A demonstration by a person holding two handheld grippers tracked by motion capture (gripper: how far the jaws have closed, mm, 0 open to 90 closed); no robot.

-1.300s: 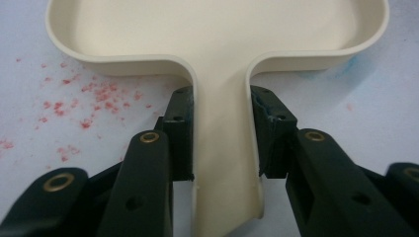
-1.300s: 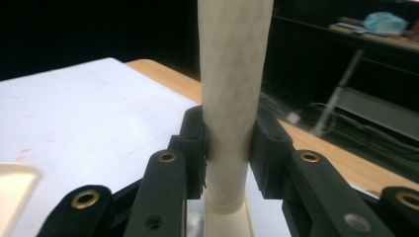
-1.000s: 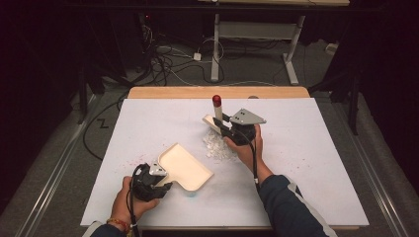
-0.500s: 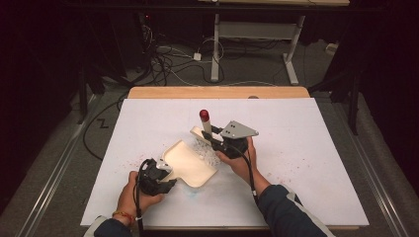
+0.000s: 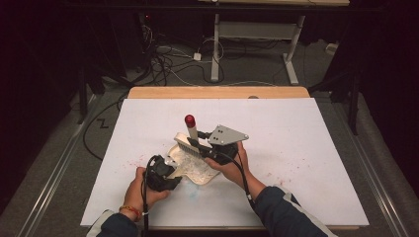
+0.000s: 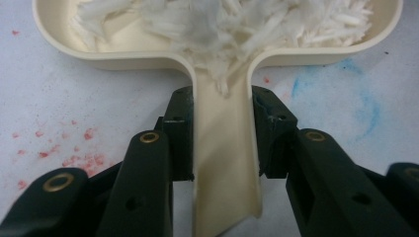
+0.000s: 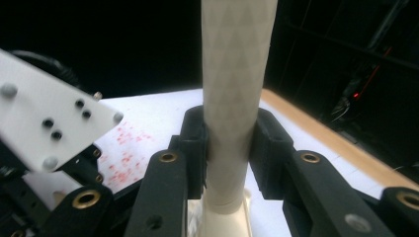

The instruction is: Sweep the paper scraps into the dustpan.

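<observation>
High view shows a person at a white tabletop, sweeping shredded white material into a cream dustpan that lies near the centre, slightly toward 7 o'clock. The left tongs are clamped on the dustpan handle, one jaw pressed to each side of it, and the pan rests flat on the tabletop. The shreds are heaped inside the pan, with a few spilling down toward the handle. The right tongs are closed around the brush handle, a pale textured shaft ending in a red tip that points toward 11 o'clock; the brush head sits at the pan's 12 o'clock edge.

Judging by how things lie, the sweeping step is nearly done, since most of the shreds already rest in the pan. The next move probably calls for a last short stroke toward 6 o'clock, then lifting the pan level so nothing slides down the open handle channel.

No brand, label or writing can be read on the pan, brush or tongs. Red specks and a blue smear mark the tabletop.
</observation>
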